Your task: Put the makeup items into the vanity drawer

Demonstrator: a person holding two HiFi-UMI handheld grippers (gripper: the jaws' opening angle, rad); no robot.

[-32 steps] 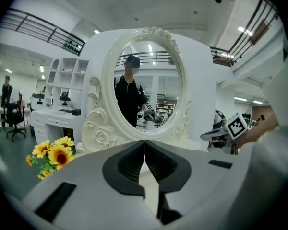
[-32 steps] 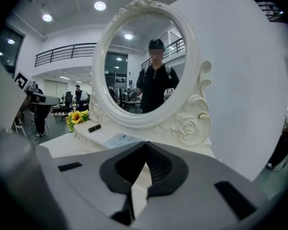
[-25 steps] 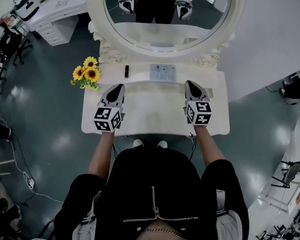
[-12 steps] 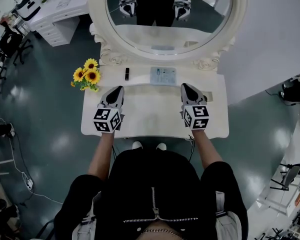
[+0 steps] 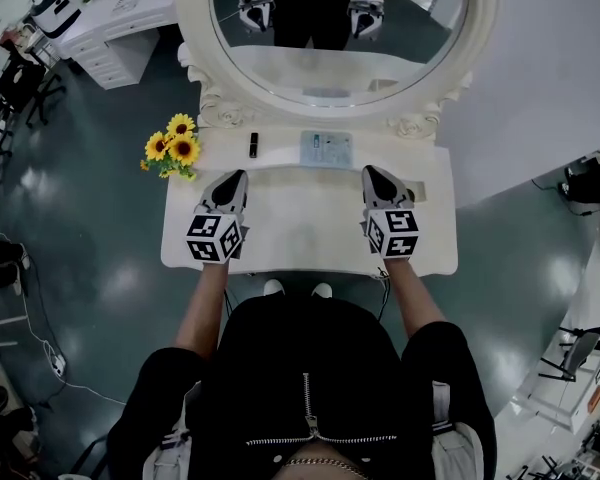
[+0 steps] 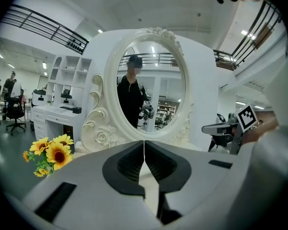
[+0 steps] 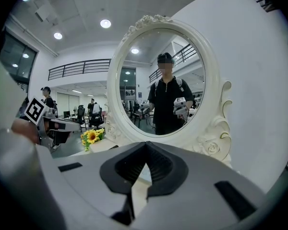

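Black slim cosmetic tube (image 5: pixel 253 145), upper centre-left: likely light, rigid, slippery; pinch mid-barrel. Left gripper (image 5: pixel 238 175), right gripper (image 5: pixel 371 172): jaws closed, empty.

Along the worktop's (image 5: pixel 300 228) rear edge a small tube (image 5: pixel 253 144) lies left of a flat case (image 5: pixel 326 148). Flowers (image 5: pixel 173 146) sit at its rear left corner, and the mirror (image 5: pixel 335 38) stands behind.

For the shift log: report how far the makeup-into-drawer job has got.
Done: nothing visible. The small black tube and the pale blue case lie at the back of the vanity top, and no drawer shows pulled out. In hand: nothing; the left gripper and right gripper are both shut and empty over the top. Left: open the drawer, move both items in.
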